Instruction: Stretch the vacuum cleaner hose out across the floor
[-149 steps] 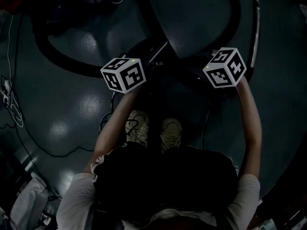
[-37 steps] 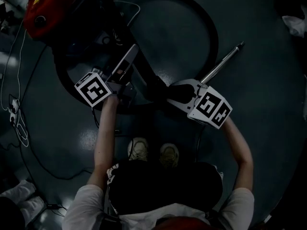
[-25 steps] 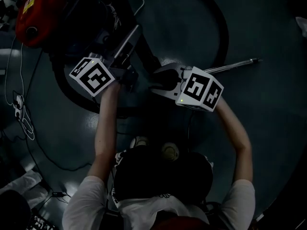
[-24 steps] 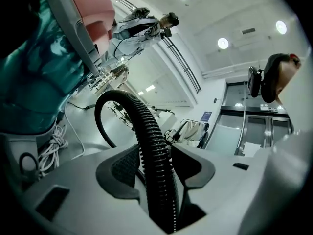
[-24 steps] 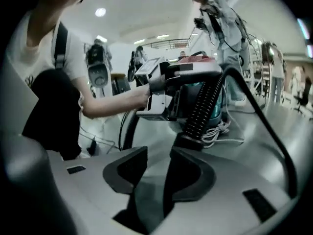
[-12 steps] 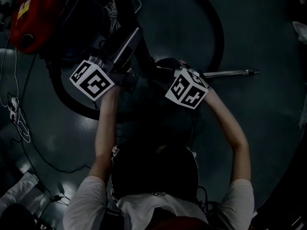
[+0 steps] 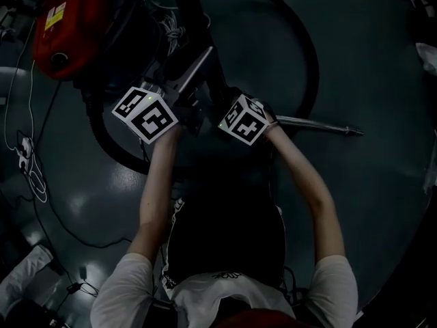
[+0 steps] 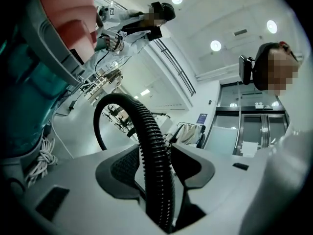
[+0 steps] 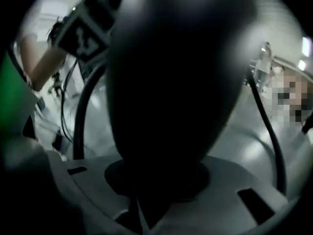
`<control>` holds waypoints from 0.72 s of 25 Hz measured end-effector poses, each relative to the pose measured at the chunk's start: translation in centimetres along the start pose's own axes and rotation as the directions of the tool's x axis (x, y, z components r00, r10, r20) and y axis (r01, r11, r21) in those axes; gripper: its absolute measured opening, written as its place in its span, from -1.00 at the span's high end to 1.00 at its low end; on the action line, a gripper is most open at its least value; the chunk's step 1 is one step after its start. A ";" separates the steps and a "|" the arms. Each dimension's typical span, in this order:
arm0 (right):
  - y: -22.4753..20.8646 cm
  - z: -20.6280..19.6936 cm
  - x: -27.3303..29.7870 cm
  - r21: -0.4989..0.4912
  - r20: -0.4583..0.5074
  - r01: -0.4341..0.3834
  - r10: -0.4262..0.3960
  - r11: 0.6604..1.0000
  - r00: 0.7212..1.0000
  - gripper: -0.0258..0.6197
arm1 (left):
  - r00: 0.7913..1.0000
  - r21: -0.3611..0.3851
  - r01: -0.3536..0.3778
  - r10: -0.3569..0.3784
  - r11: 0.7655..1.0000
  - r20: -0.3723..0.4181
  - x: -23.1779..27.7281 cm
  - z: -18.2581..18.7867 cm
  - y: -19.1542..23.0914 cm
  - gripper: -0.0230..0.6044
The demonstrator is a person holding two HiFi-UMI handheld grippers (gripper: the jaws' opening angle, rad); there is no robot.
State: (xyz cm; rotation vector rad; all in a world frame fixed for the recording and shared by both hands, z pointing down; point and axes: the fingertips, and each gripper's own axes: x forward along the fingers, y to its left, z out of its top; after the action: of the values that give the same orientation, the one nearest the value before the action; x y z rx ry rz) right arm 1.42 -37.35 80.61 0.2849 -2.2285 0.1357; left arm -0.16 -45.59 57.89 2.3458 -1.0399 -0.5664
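The left gripper is clamped on the hose. The ribbed black tube runs up between its two dark pads, which both press on its sides. The gripper points roughly level, which should keep the tube from slipping out while it is carried. Beyond the jaws the hose arcs up, over and back down, so it is far from straight. The right gripper tilts steeply down and grips what I judge to be the hose's handle end, a bulky, smooth black piece that fills most of its view. That reading fits the head view, where the metal wand runs out to the right from just beside this gripper. Holding both the tube and its stiff end gives the person control of the free end, probably so that it can be drawn away from the red vacuum cleaner, which stands at upper left, near the left gripper. Around both grippers the hose lies in a wide loop on the dark floor, curving round beyond them on the right, so the stretching looks barely begun. A white cable trails at far left, well apart from the hose.
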 end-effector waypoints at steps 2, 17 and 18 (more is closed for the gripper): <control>0.0 1.8 -2.3 0.102 0.107 -0.016 0.005 0.995 0.994 0.54 | 1.000 0.105 -0.014 0.016 0.994 -0.015 -0.1 0.4 0.4 0.31; -9.4 26.9 -38.6 0.646 0.584 -0.140 -0.367 0.750 0.724 0.54 | 0.996 0.127 -0.044 0.053 0.991 -0.065 0.1 21.1 -18.8 0.31; -10.5 28.4 -43.0 0.693 0.604 -0.165 -0.439 0.702 0.665 0.54 | 0.996 0.098 -0.027 0.036 0.995 -0.087 0.3 22.9 -21.8 0.31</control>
State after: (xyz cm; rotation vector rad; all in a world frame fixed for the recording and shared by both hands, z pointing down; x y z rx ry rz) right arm 8.41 -46.28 29.27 1.1367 -2.8515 0.9689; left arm -0.58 -39.68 26.82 2.4099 -1.0840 -0.4044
